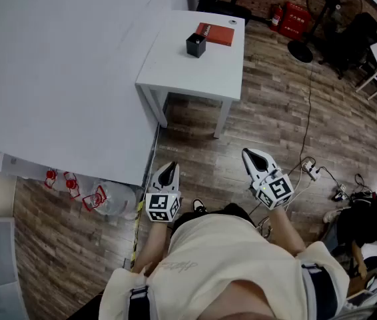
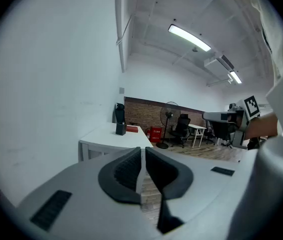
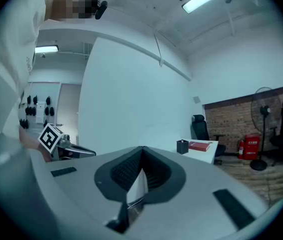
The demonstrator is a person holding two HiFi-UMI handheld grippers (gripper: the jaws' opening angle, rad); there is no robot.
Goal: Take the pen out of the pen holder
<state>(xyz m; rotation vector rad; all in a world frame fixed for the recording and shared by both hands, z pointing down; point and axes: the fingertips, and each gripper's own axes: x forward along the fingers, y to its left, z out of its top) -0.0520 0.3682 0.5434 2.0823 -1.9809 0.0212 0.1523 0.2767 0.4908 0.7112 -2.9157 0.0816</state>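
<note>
Pen holder (image 1: 196, 45) (contents hard to tell) well beyond left gripper (image 1: 168, 168), right gripper (image 1: 252, 156).

Small white square bench (image 1: 195, 79) beside a pale wall (image 1: 62, 65), standing on a brown wood-plank floor (image 1: 268, 105). On its far part, a black square pen holder (image 1: 196, 45), with a flat red book (image 1: 216, 34) just beside it on the right. Lower down, close to a cream-shirted torso (image 1: 222, 265), left claw (image 1: 168, 167) and right claw (image 1: 249, 153), white plastic, tips drawn together, both pointing towards the bench and well apart from it. Black standing fan (image 1: 326, 9) far right.
</note>
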